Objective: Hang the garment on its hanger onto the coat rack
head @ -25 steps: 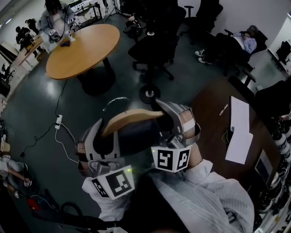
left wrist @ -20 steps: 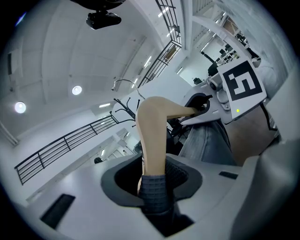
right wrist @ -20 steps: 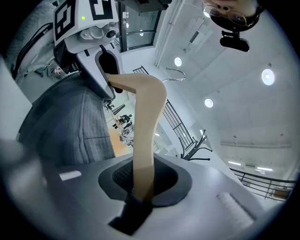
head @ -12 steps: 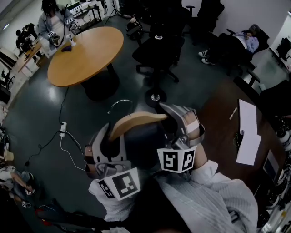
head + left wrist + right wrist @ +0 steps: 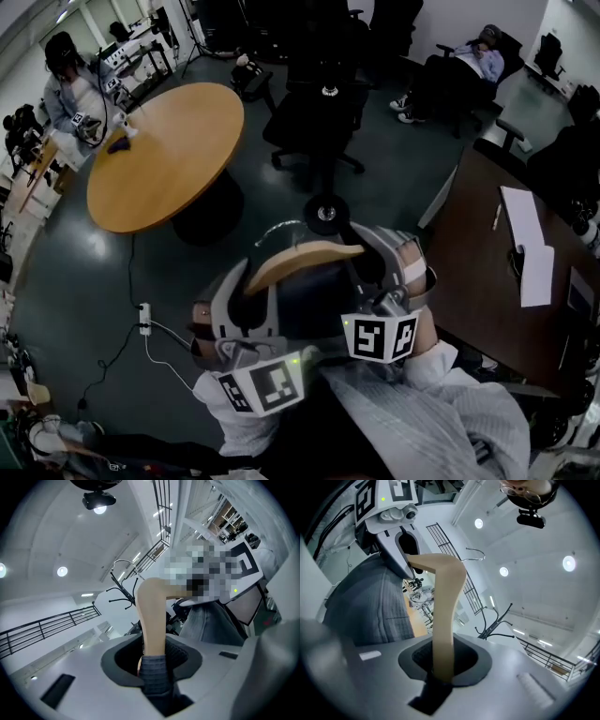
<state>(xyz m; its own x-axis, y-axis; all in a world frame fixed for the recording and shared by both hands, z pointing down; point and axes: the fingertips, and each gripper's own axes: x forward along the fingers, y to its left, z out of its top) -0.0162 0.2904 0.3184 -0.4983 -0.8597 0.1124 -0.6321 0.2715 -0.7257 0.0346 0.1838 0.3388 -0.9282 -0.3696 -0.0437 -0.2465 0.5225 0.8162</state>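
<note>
The coat rack [image 5: 124, 592] shows only in the two gripper views, as black prongs against the ceiling; both views look up along the jaws, so it probably stands ahead of and above the grippers. Short of it, the wooden hanger [image 5: 305, 255] lies with its long axis running from one gripper to the other. The left gripper [image 5: 151, 658] is clamped on one arm through the dark garment [image 5: 302, 298], and the right gripper [image 5: 440, 665] is clamped on the other arm. The wire hook [image 5: 123, 564] rises midway between them. Seen from the left gripper it sits just beside the rack's prongs but apart from them, so that side looks nearer the rack.
</note>
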